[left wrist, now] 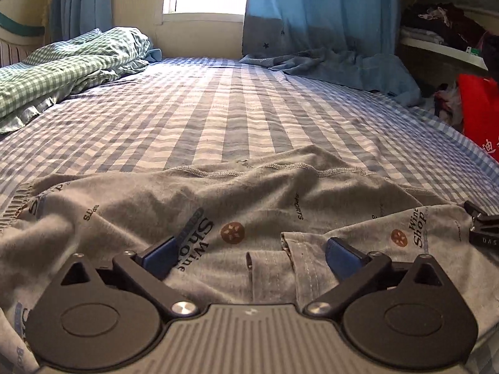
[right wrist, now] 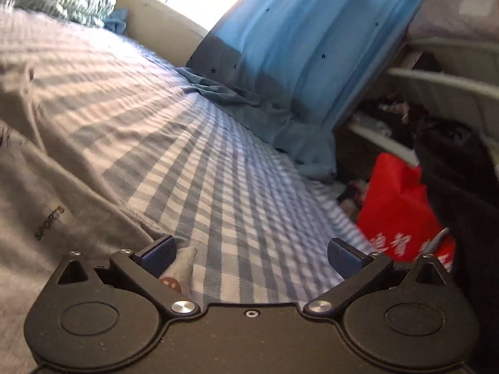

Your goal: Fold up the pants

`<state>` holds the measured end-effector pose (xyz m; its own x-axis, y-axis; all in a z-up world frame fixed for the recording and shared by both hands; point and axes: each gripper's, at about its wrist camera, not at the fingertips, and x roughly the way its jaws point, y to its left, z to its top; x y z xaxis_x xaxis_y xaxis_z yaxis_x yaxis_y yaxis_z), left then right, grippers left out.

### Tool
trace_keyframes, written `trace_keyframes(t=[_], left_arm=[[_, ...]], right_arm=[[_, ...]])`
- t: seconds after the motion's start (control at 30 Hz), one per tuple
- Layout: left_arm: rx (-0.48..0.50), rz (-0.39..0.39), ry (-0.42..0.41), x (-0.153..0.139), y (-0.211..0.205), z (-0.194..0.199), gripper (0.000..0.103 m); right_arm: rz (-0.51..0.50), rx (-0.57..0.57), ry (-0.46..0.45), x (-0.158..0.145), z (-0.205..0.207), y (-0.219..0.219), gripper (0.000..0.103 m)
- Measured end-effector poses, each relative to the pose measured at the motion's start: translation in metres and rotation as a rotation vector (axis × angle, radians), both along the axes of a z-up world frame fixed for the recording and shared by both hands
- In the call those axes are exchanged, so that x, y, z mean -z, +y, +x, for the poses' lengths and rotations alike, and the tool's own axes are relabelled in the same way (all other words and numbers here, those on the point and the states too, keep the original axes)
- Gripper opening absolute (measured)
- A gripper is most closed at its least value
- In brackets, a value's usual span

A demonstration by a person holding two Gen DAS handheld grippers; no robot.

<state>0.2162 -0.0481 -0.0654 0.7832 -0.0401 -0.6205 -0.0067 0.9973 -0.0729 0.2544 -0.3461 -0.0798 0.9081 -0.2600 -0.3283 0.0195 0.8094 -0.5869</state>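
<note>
Grey pants (left wrist: 249, 193) printed with words and brown round marks lie crumpled across the near part of a blue checked bed sheet (left wrist: 218, 109). My left gripper (left wrist: 254, 246) hangs just over them, open, its blue pads (left wrist: 159, 258) wide apart and gripping nothing. A black part of my right gripper (left wrist: 482, 227) shows at the pants' right end. In the right wrist view my right gripper (right wrist: 251, 246) is open over bare sheet (right wrist: 237, 205). The pants (right wrist: 46, 193) lie to its left, and a small fold of them sits by the left pad (right wrist: 157, 254).
A green checked quilt (left wrist: 71, 59) is heaped at the far left of the bed. Blue curtains (left wrist: 312, 15) and a blue cloth (left wrist: 343, 65) lie at the far right. Past the bed's right edge stand a red bag (right wrist: 402, 205) and cluttered shelves (left wrist: 446, 46).
</note>
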Motion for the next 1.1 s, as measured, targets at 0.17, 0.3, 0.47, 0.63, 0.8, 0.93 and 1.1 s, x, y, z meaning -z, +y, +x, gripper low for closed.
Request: trace_keyframes(t=[0.17, 0.3, 0.47, 0.63, 0.8, 0.93, 1.1], left_arm=[[-0.001, -0.008, -0.004, -0.001, 0.001, -0.003, 0.102], [-0.052, 0.040, -0.056, -0.008, 0.001, -0.017, 0.103], [-0.034, 0.121, -0.082, -0.004, -0.003, -0.048, 0.102], [-0.023, 0.019, -0.084, -0.003, 0.014, -0.060, 0.102], [-0.065, -0.074, -0.160, -0.012, 0.044, -0.092, 0.103], [-0.171, -0.101, -0.220, -0.025, 0.085, -0.123, 0.103], [-0.339, -0.161, -0.182, -0.027, 0.144, -0.140, 0.103]], right_arm=[[-0.013, 0.041, -0.046, -0.005, -0.006, -0.006, 0.102], [-0.026, 0.106, -0.149, -0.013, -0.053, 0.000, 0.102], [-0.054, 0.125, -0.143, 0.010, -0.097, 0.006, 0.102], [0.093, 0.198, -0.108, 0.007, -0.095, -0.006, 0.102], [0.054, 0.022, -0.141, -0.020, -0.090, 0.030, 0.102], [0.047, -0.177, -0.089, -0.033, -0.060, 0.080, 0.102], [0.013, -0.364, -0.039, -0.033, -0.003, 0.170, 0.102]])
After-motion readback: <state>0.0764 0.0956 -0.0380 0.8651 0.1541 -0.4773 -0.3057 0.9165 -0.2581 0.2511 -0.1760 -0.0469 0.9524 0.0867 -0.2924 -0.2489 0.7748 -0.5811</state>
